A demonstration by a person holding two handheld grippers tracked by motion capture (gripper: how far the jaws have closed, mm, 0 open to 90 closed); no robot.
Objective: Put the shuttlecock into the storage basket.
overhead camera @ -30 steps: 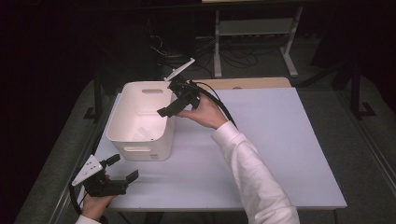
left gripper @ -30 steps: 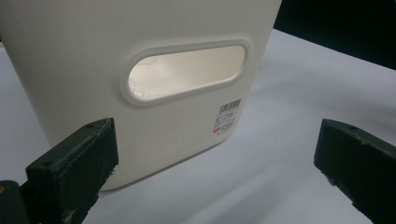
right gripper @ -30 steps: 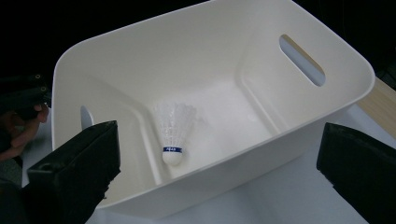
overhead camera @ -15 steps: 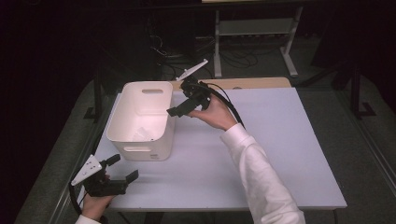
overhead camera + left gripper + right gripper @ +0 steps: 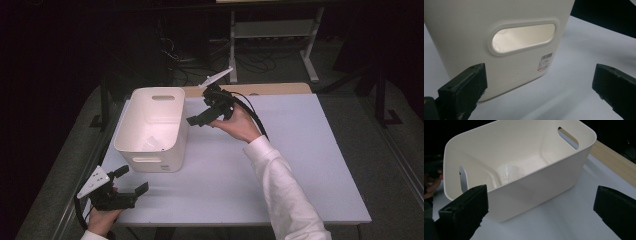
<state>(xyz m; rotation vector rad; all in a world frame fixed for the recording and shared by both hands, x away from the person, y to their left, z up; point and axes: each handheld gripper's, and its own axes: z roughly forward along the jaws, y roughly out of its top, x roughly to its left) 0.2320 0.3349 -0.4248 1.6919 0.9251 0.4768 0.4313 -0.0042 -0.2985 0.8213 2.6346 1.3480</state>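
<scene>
Although the white bin stands in plain sight on the table, its contents are harder to read: in the right gripper view a pale, ribbed thing that looks like a shuttlecock lies on the bin's floor, white against white, its lower part cut off by the near wall. From above it is only a faint patch inside the bin. It lies ahead of the right gripper, between the lines of its two jaws but beyond them and past the wall. Those jaws stand wide apart with nothing between them, held just off the bin's long side.

The left gripper rests low at the table's near edge, just short of the bin's end wall. Its jaws also gape wide and hold nothing. In the left gripper view the handle slot sits above and between the jaws, and through it only a bright sliver of the inside shows. A barcode label is stuck below the slot; its print is too small to read. The bin's top and left side are cut off there.
</scene>
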